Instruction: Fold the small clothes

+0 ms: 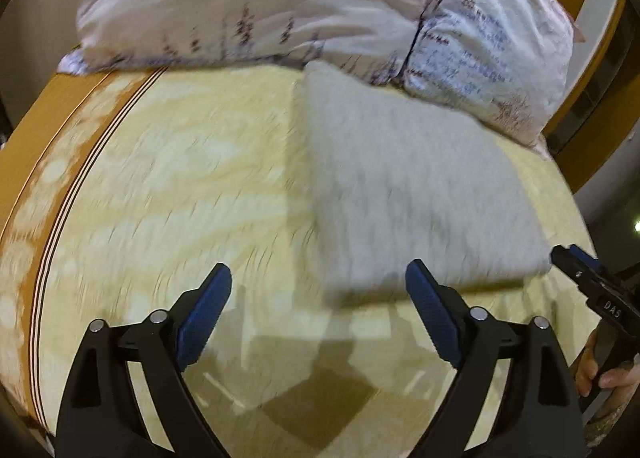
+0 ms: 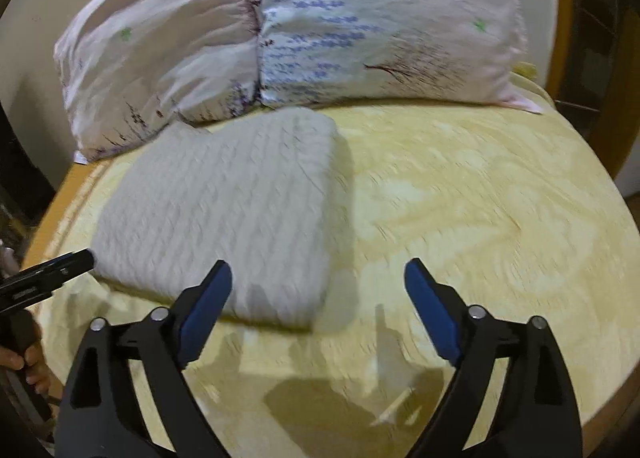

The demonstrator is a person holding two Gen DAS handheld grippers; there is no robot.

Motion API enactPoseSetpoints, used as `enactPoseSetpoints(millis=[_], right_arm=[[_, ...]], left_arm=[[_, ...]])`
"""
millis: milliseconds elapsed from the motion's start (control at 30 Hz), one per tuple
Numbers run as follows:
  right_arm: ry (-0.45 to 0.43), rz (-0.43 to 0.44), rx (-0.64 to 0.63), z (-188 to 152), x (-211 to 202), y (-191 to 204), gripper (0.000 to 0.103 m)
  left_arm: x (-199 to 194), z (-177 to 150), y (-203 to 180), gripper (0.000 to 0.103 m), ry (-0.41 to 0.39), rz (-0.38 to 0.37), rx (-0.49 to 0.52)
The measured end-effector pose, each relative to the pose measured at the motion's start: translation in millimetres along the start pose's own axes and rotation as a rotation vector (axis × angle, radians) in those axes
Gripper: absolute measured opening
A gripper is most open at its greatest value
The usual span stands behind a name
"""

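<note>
Item: grey knitted garment (image 2: pixel 224 209), folded into a thick rectangle. Location: on the yellow patterned bedspread (image 2: pixel 460 197), far edge touching the floral pillow (image 2: pixel 300 29).

Item: my left gripper (image 1: pixel 318 314). Fingers wide apart, holding nothing; it hangs over the bedspread at the garment's near edge.

Item: my right gripper (image 2: pixel 318 314). Fingers likewise wide apart and empty, with one blue pad (image 2: pixel 206 314) overlapping the garment's near corner in view. Contact cannot be told.

Condition: both views blurred, fine detail lost.

Handling note, my judgement: the fold looks near complete. To finish well, I should press the near edge flat and square the corners, keeping both claws clear so the layers do not drag.
</note>
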State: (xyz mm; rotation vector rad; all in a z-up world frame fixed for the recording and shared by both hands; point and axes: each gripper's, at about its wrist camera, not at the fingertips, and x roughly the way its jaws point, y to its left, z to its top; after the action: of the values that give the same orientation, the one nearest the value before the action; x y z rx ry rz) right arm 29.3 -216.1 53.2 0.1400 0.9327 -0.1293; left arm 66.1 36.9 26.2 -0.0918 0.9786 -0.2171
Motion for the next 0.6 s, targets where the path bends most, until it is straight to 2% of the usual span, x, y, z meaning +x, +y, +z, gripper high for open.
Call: enactPoseSetpoints(millis=[133,367,600], right_arm=[[0.044,0.004,0.006,-16.9,4.1,5.2,0.097],[0.124,-0.022,-0.024,-32.8,24.1,26.5,0.097],[0.134,-0.056,-0.079,-39.3,30.4,39.7,0.101]], left_arm=[[8.8,-13.4,-4.2,0.092,0.055,0.036,0.008],[19.1,-18.9,-21.1,0.097,0.089,0.106,0.060],[26.6,-25.4,-35.7,0.102,0.106,0.186,0.114]])
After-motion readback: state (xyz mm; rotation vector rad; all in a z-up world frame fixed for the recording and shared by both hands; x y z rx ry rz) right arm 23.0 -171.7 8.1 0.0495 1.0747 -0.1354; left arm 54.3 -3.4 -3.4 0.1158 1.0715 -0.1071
